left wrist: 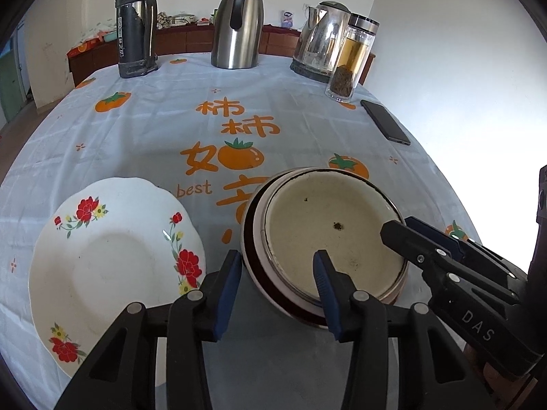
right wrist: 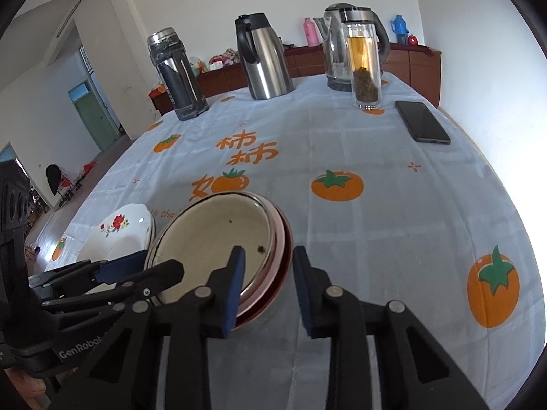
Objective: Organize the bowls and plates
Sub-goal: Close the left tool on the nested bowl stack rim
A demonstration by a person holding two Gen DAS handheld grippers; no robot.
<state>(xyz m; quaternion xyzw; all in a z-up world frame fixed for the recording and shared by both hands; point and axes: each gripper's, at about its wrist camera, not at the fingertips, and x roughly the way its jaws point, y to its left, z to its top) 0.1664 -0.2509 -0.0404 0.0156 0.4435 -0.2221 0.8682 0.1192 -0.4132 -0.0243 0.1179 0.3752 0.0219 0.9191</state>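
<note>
The enamel bowl (left wrist: pixel 328 239), cream inside with a red outer wall, sat on the table near its near edge, a little right of the middle. Both grippers straddled its rim. The left gripper (left wrist: pixel 278 273) had one blue pad outside the bowl's left wall and the other inside, its jaws half closed with a gap at the wall; they were not seen pressing. The right gripper (right wrist: pixel 268 273) stood likewise over the bowl's right rim, one pad inside and one outside, jaws narrow but with a visible gap at the rim. Just left of the bowl, toward the near left corner, lay a white plate (left wrist: pixel 112 266) with red flowers, close to the bowl. The tablecloth (left wrist: pixel 136 143), pale blue with orange persimmons, covered the table. Farther off by the right edge lay a dark phone (left wrist: pixel 384 121). Along the far edge stood a dark flask (left wrist: pixel 136 24), a steel jug (left wrist: pixel 237 24), an electric kettle (left wrist: pixel 321 39) and a glass tea bottle (left wrist: pixel 352 58).
</note>
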